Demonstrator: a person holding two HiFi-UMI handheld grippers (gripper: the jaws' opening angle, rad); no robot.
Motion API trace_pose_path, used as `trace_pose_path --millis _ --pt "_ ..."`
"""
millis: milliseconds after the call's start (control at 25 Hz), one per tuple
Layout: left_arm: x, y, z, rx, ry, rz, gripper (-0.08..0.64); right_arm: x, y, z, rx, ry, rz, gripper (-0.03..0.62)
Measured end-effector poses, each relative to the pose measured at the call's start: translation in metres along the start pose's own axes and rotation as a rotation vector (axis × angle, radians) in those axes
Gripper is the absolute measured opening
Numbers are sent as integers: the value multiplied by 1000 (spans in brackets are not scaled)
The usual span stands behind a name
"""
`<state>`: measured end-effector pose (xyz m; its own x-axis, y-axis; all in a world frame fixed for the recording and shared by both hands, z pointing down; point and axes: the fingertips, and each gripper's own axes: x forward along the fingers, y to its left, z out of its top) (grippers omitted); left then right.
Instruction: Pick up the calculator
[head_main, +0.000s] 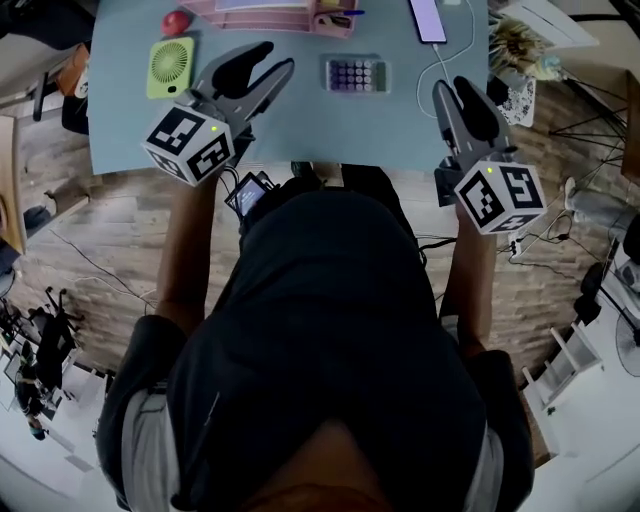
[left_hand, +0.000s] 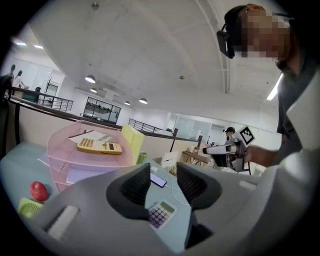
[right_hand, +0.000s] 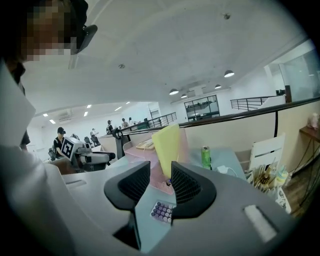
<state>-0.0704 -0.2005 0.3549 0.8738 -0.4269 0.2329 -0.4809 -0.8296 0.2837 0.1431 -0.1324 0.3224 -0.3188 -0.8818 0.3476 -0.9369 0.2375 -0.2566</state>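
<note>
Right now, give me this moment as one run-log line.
left gripper: open, empty | right gripper: open, empty | calculator: flat on table, untouched | grasp: not yet

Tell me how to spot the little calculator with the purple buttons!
Start at the light blue table. Near its middle, between the green fan on the left and the phone on the right, the calculator lies flat by itself. Its buttons are purple, unlike the yellow calculator up in the pink tray.
</note>
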Motion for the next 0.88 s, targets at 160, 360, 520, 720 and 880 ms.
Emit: trace_pose_path --millis 160,360,520,720,880 --pt "12 14 -13 -38 24 39 216 30 -13 -9 13 53 44 120" --pt "28 23 -40 -90 72 69 216 57 -28 -32 39 120 82 120" --pt "43 29 -67 -144 112 87 218 75 -45 -55 66 179 95 120" --pt "65 35 -110 -201 194 89 218 96 -68 -89 99 250 100 120" --pt "83 43 -145 -241 260 98 218 112 -82 -115 114 306 107 120"
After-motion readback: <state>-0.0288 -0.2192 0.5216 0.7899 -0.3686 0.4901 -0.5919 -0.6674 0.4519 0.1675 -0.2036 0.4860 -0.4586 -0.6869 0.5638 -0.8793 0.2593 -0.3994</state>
